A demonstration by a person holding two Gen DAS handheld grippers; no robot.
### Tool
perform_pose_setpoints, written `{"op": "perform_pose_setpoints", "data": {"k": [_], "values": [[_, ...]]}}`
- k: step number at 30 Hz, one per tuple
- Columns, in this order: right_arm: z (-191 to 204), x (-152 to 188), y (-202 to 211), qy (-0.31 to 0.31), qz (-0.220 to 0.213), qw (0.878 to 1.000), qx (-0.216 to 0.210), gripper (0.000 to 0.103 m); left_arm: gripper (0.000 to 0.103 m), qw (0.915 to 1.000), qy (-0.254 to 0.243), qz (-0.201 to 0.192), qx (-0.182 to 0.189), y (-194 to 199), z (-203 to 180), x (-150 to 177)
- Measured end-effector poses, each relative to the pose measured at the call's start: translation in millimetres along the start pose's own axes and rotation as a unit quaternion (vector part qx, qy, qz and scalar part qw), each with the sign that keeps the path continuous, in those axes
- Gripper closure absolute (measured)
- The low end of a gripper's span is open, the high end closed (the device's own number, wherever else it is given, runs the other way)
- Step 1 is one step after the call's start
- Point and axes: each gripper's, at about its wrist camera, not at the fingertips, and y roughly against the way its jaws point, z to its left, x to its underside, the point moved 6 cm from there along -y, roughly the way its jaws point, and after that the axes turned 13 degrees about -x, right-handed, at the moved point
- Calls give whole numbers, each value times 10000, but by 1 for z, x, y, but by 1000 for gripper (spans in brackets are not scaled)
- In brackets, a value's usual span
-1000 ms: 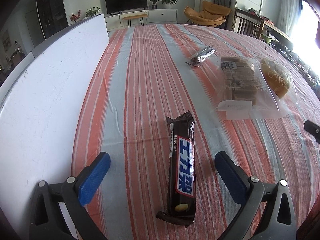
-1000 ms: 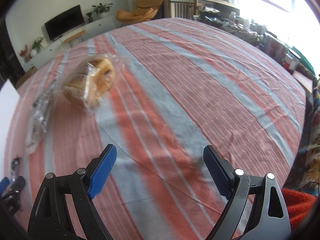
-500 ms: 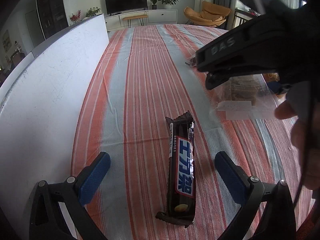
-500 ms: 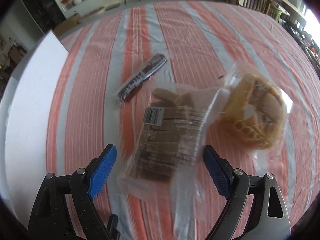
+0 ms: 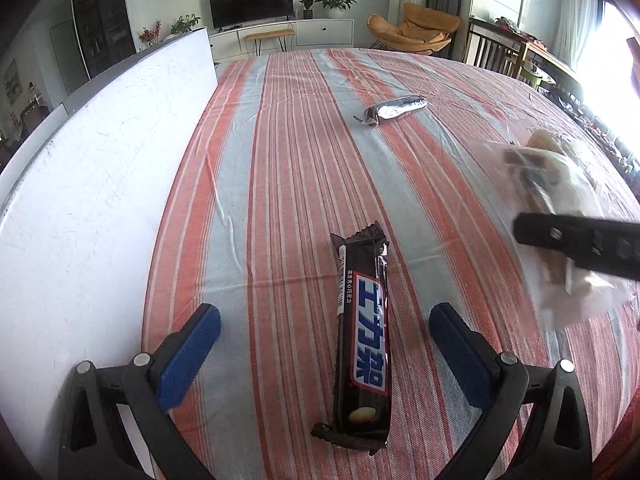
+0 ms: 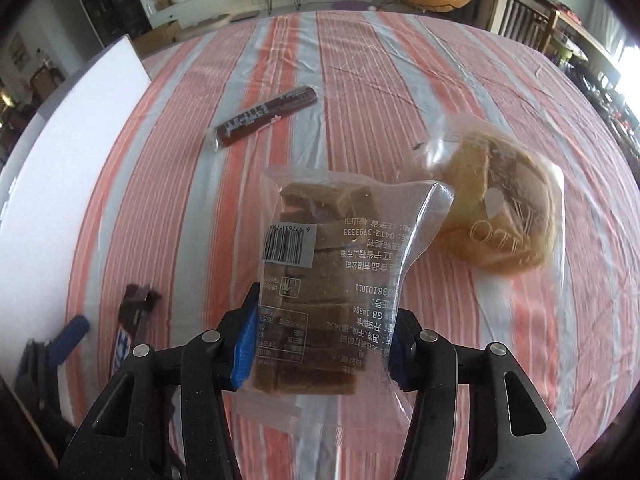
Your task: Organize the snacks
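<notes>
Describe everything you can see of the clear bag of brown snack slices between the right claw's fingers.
The clear bag of brown slices is a see-through plastic pouch packed with stacked brown slabs, bearing a barcode sticker and printed text. It stands lengthwise between the right claw fingers, whose jaws are closing with both pads against its lower sides. Its top corner overlaps the wrapped round bread beside it. The left wrist view shows it blurred, seemingly lifted off the striped tablecloth.

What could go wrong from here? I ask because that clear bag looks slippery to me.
1. The right hand-held gripper is closing on the clear bag of brown bars; the smooth film might slip, or the bars might get squeezed.
2. The bagged bun sits right beside that bag, possibly touching it, so a lift could drag it along.
3. The chocolate bar lies between the open fingers of the left hand-held gripper; a careless move could nudge it.
</notes>
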Motion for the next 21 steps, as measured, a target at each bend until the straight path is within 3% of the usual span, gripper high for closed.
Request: {"op": "perform_pose_setpoints", "data": {"k": [3, 6, 7, 9, 11, 15, 21], "values": [[-12, 27, 25, -402, -322, 9981, -343, 48, 0, 9999, -101, 38, 85, 1, -1, 1], [-31, 59, 46, -771, -668, 9939, -417, 48, 1, 9992, -303, 158, 199, 5, -6, 6], [-38, 68, 51, -875, -779, 9921, -438, 48, 8, 9990, -361, 134, 236, 8, -8, 7], [-46, 81, 56, -1113, -999, 9871, -565, 48, 31, 9983, -486, 29, 335, 17, -15, 7], [-57, 90, 62, -1438, -1210, 9790, -791, 48, 86, 9976, -607, -26, 338, 25, -21, 5], [-64, 89, 84, -1590, -1707, 9677, -957, 48, 86, 9967, -365, 70, 722, 33, -20, 8], [-60, 91, 80, -1581, -1693, 9679, -978, 48, 86, 9897, 129, -209, 1408, 82, 2, 0]]}}
